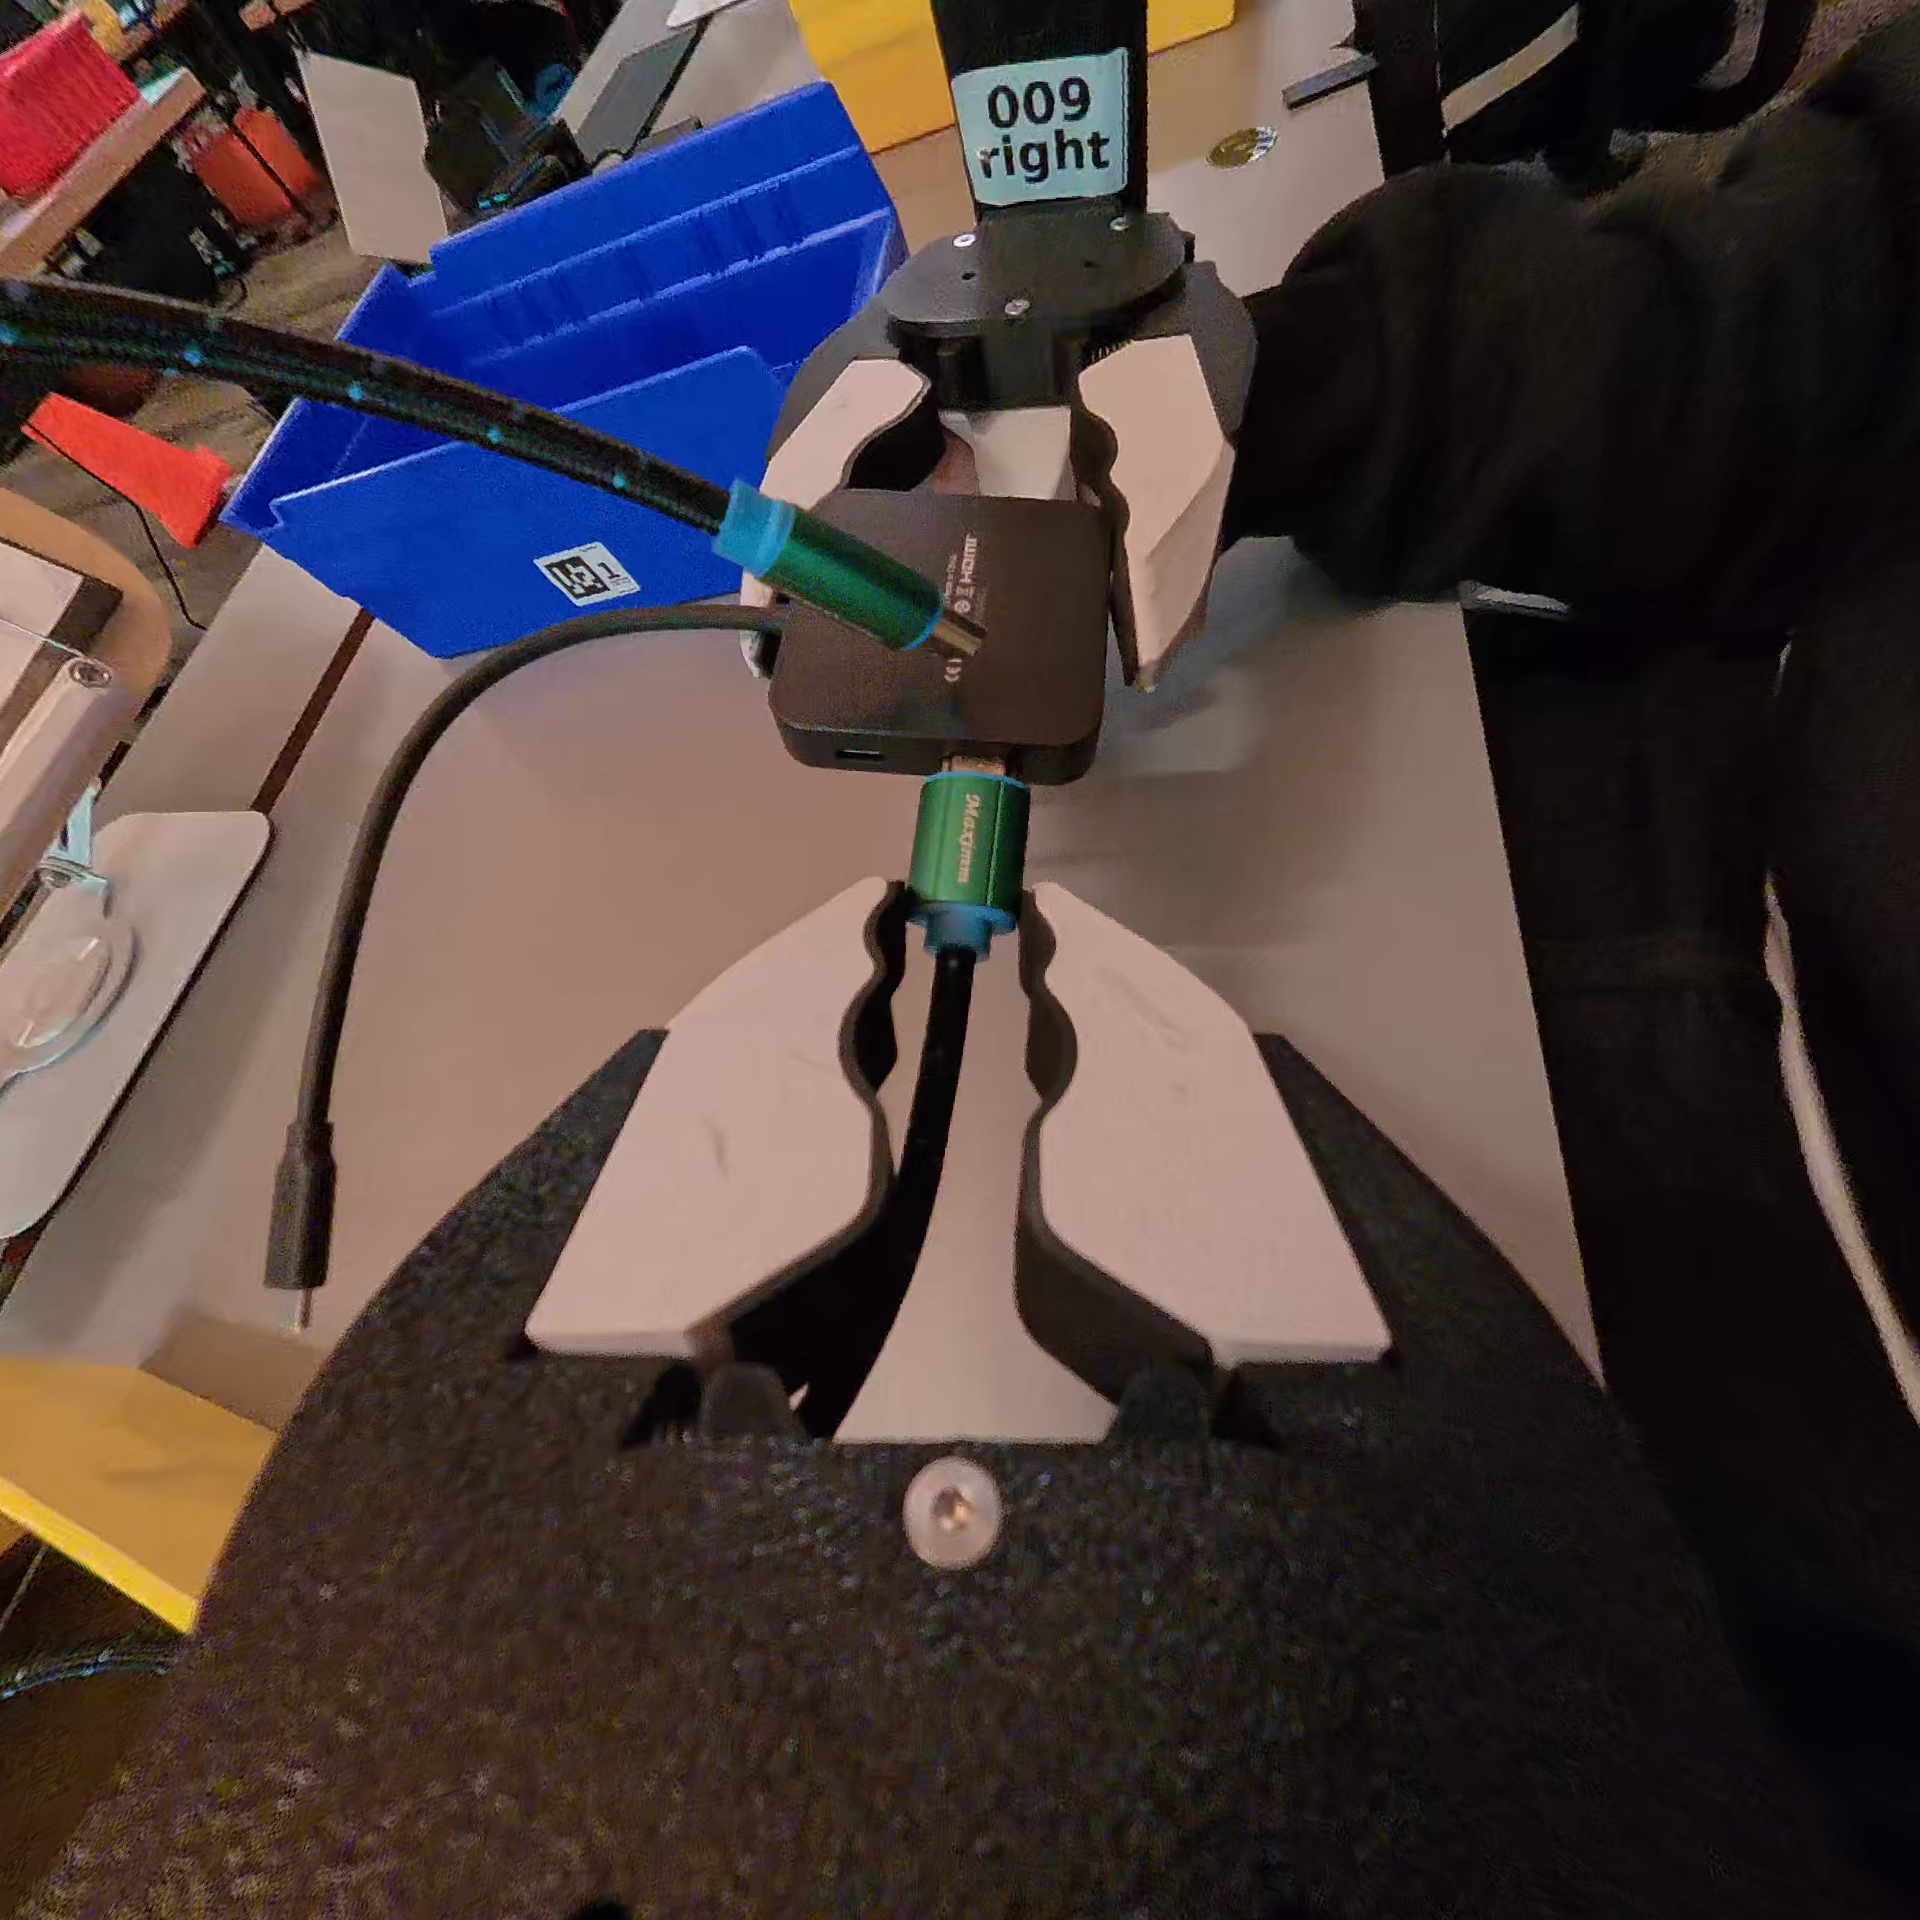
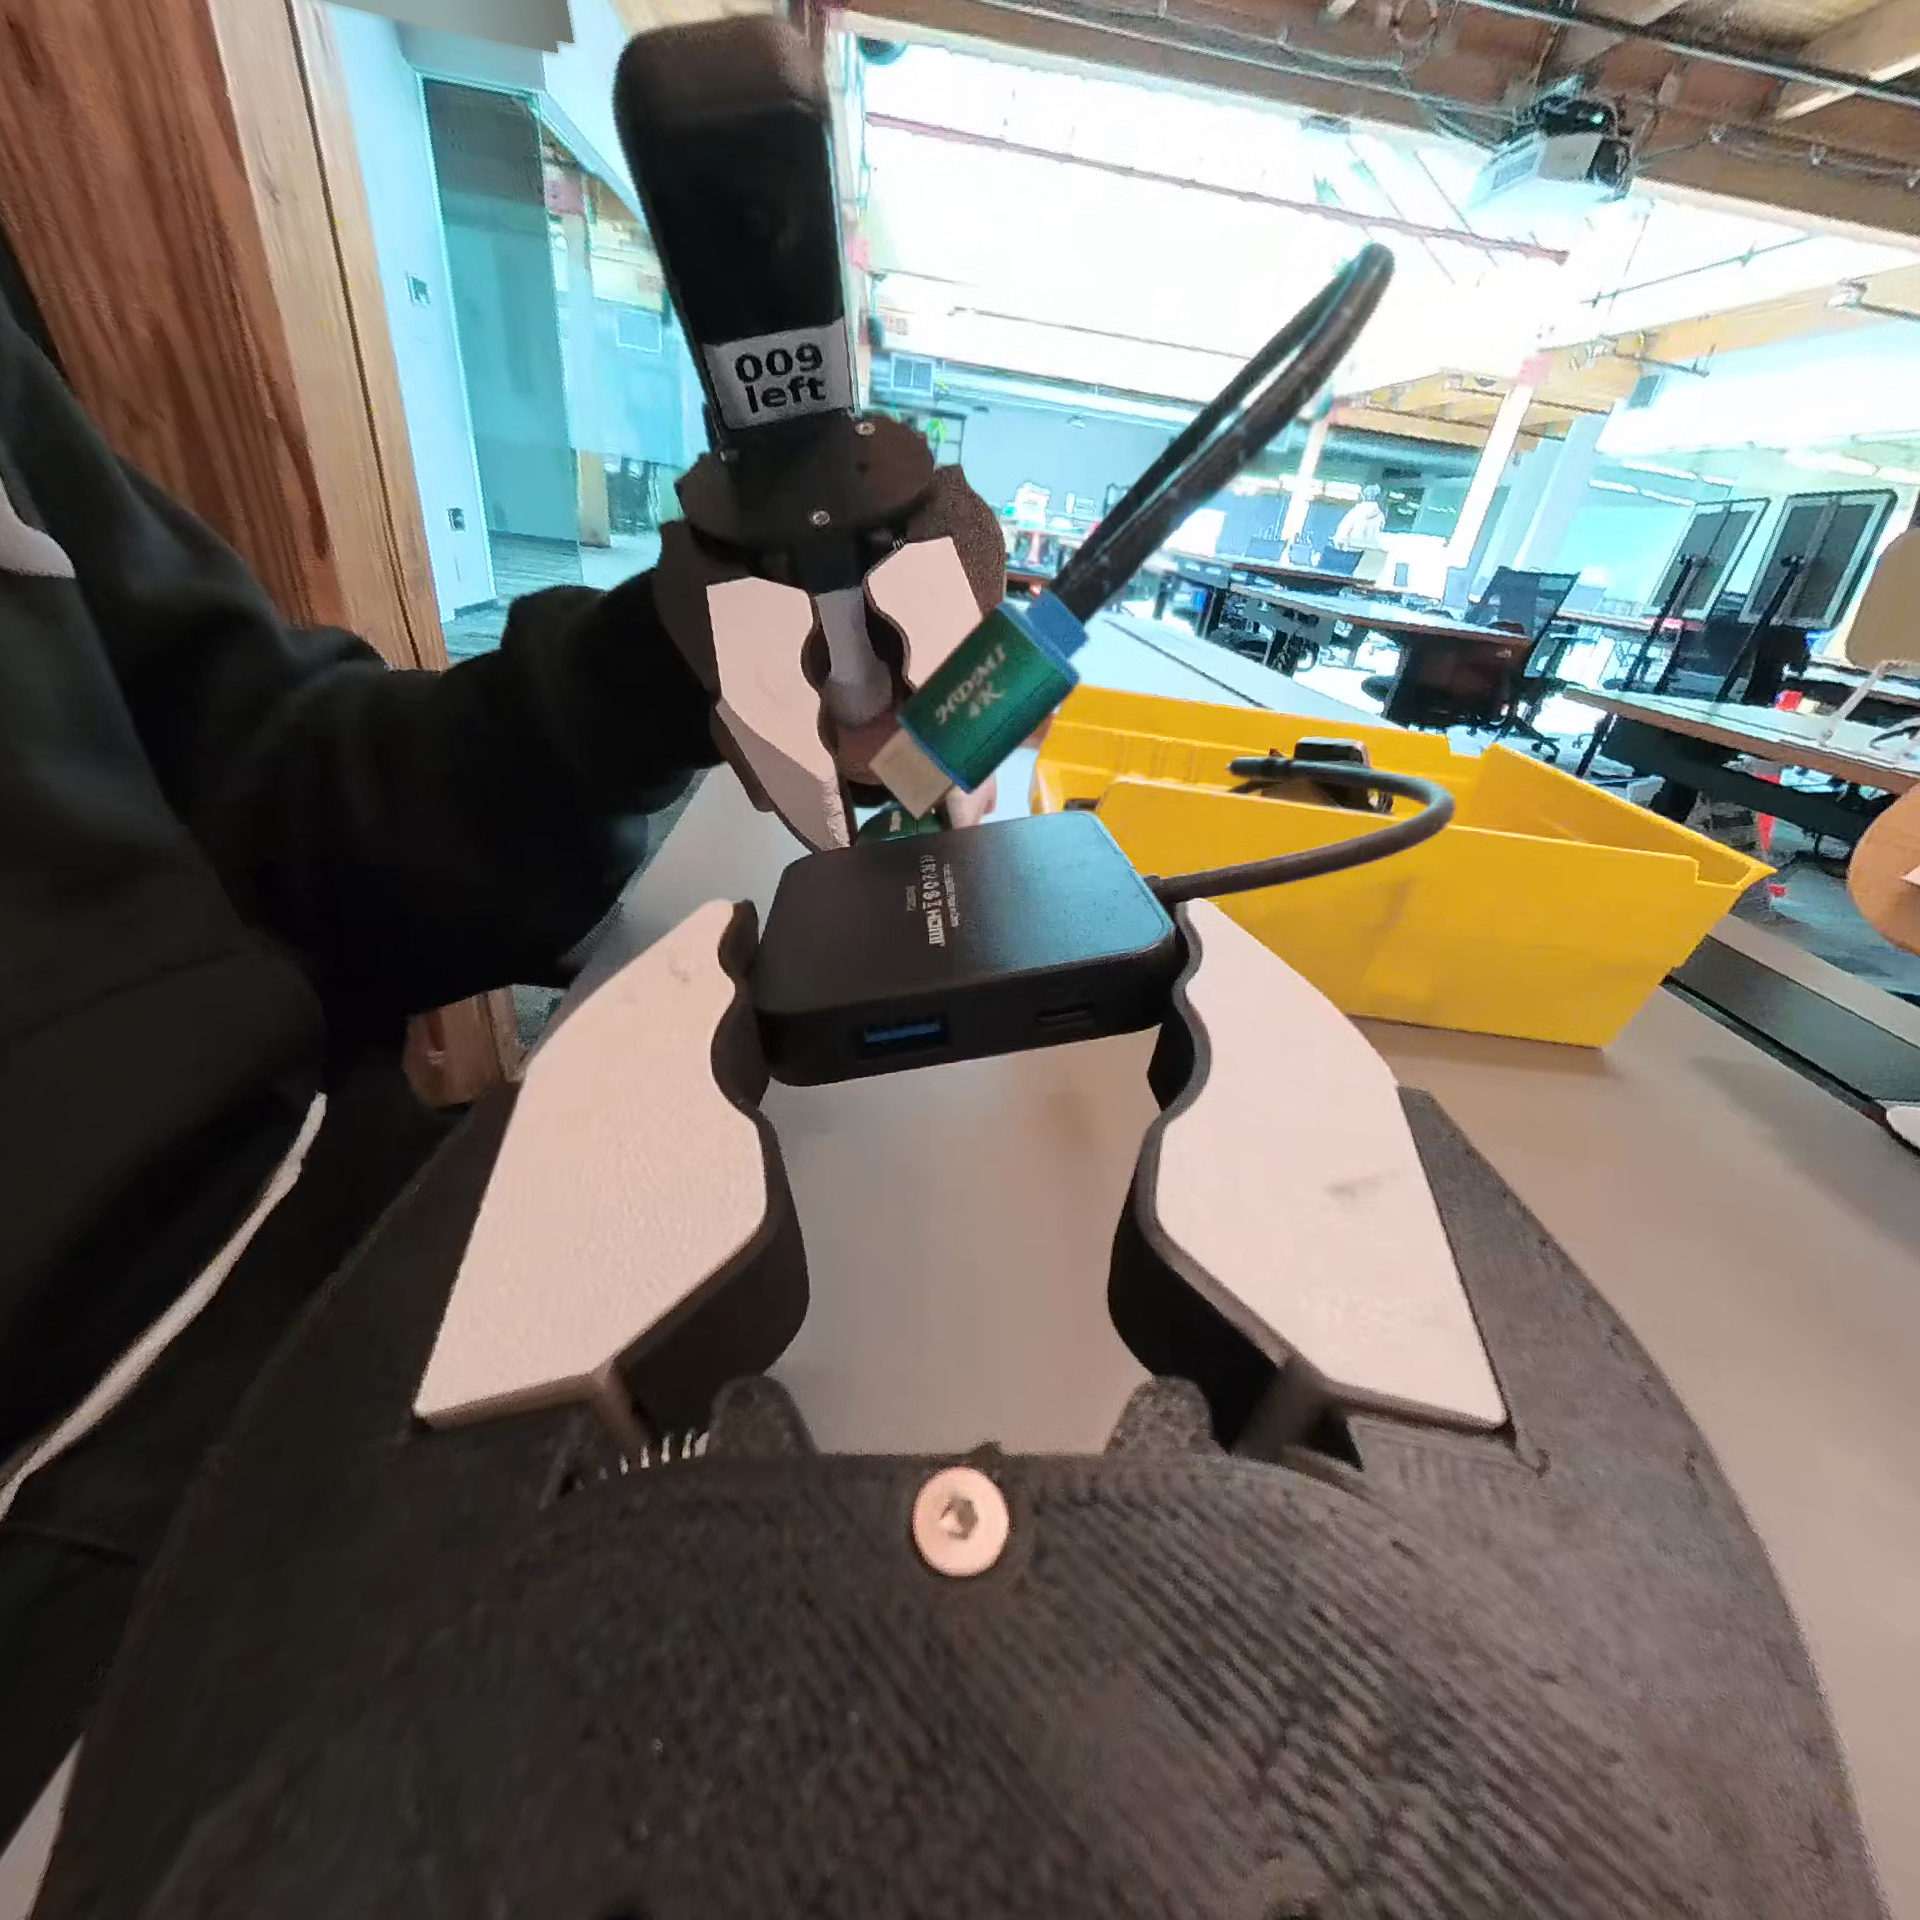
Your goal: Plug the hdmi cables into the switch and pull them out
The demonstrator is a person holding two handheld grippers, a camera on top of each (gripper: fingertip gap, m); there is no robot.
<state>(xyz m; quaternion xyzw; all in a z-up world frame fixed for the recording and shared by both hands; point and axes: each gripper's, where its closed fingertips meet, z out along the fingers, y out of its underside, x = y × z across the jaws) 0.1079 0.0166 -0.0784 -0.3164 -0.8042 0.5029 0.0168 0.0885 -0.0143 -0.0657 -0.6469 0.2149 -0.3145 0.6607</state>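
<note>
Left gripper: your fingers sat narrow around the blue collar at the back of the green plug, one on each side — whether they actually pinched it, I could not tell.
Green plug: its metal tip was at the switch's near edge, partly in a port, with its black cable running back between your fingers.
Switch: the flat black box lay on the grey table, between your two grippers.
Right gripper: you had it clamped on the switch, fingertips pressing the box's two sides.
Second plug: green with a blue collar, it hung tilted just above the switch's top, its metal tip bare — held by neither gripper.
Switch's own lead: it curved off one side and ended in a small loose connector on the table.
Blue bin: it stood on the table behind the switch.
Yellow bin: it stood on the opposite side.
</note>
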